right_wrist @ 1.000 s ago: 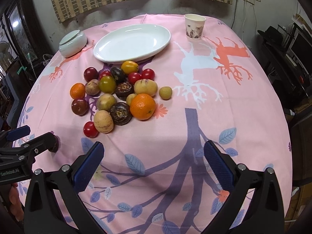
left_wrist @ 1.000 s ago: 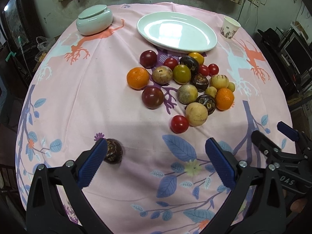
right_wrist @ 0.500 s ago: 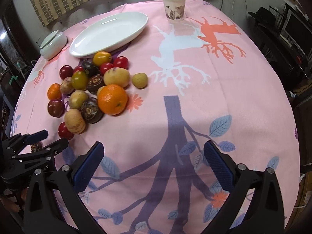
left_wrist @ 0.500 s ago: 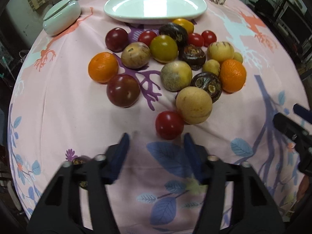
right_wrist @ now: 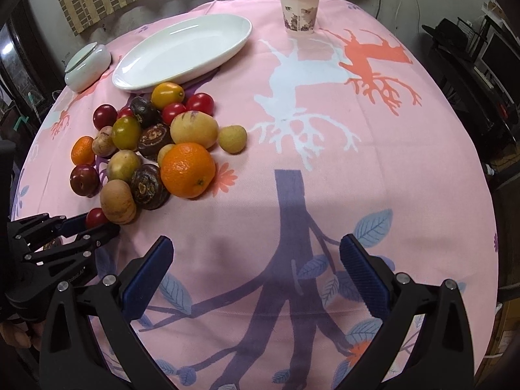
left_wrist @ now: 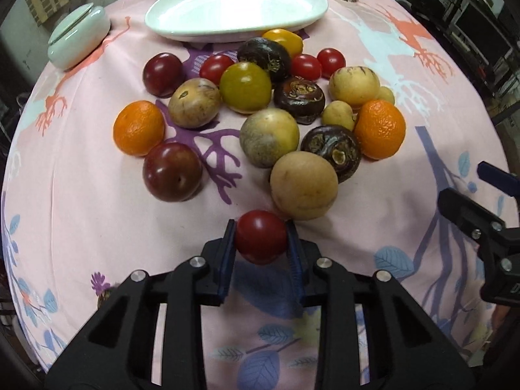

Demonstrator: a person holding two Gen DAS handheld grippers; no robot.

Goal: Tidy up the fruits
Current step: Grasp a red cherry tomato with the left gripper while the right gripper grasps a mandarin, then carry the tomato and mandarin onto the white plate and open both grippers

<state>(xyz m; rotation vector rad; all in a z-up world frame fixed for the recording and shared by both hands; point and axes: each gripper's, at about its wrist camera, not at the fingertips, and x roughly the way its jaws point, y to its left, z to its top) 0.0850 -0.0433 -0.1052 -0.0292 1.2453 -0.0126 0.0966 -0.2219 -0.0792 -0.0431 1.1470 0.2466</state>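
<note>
At the near edge of the bench, my left tongs pinch the red tomato; my right tongs hang spread, empty. Squeezing harder could split it, or lifting could nudge the tan fruit alongside. Farther off, the white platter lies empty.

Both wrist views look steeply down, sharing the fruit pile and plate.
</note>
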